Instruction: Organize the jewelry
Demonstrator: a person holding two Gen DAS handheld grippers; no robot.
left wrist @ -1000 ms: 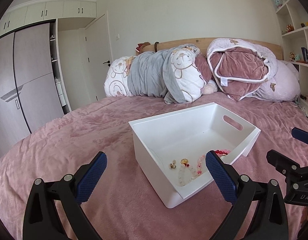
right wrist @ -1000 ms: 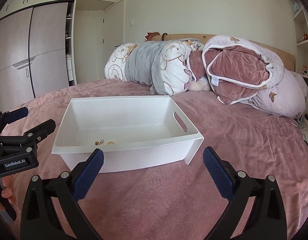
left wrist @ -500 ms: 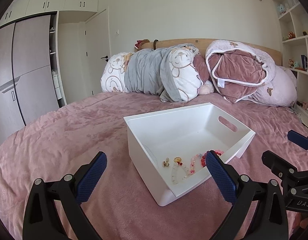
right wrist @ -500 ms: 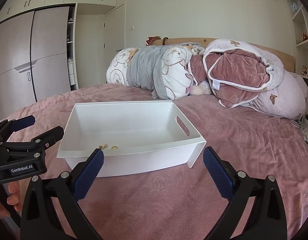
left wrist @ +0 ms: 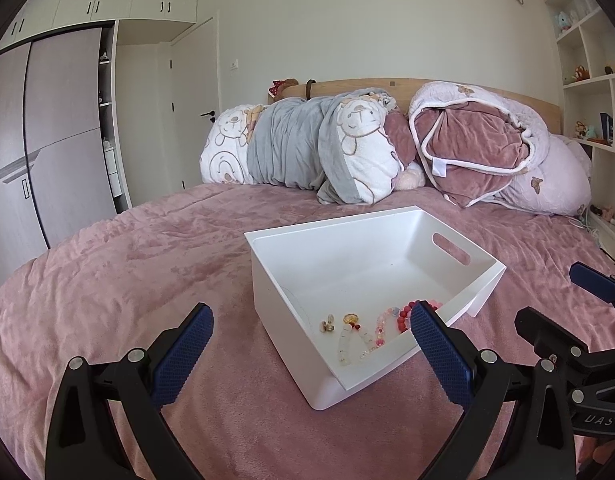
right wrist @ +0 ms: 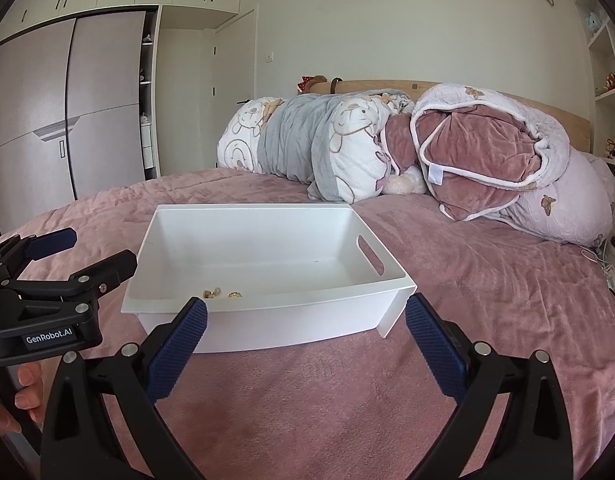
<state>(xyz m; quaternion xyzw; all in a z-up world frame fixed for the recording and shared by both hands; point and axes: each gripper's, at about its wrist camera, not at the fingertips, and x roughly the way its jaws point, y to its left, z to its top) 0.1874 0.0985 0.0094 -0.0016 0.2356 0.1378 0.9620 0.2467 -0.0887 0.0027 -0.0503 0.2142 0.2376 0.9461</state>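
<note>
A white plastic bin sits on the pink bed. Inside it lie small gold earrings, a gold charm, a clear bead bracelet and red and pink bead strings. My left gripper is open and empty, just in front of the bin's near corner. My right gripper is open and empty, in front of the bin's long near wall. Each gripper shows at the edge of the other's view: the right one, the left one.
The pink bedspread spreads all round the bin. Rolled duvets and pillows lie against the wooden headboard. A wardrobe and a door stand at the left, shelves at the right.
Both grippers have drawn back and tilted up a little, so the bin sits lower and slightly farther in both views. Both stay open and empty. The jewelry has not moved.
</note>
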